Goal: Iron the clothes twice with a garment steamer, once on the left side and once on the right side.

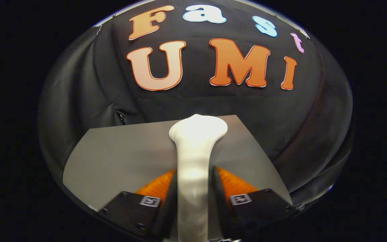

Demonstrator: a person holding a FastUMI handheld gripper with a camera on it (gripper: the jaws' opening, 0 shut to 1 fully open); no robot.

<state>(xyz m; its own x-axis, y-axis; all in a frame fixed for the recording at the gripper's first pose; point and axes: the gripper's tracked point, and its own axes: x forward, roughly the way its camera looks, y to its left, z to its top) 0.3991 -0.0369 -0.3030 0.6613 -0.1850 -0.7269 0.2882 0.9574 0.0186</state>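
Both fingers of the gripper [193,174] are pressing on the white garment steamer's [195,148] handle, keeping its flared head pointing ahead over the grey table [113,154]; the clothes are probably lying beyond, though I cannot tell.

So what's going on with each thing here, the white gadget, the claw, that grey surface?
garment steamer: held upright between the fingers, its wide head beyond them, over the grey surface.
gripper: shut on the steamer's handle, a finger pressing each side.
grey table: flat and bare where it shows; whether the steamer's head touches it cannot be told.
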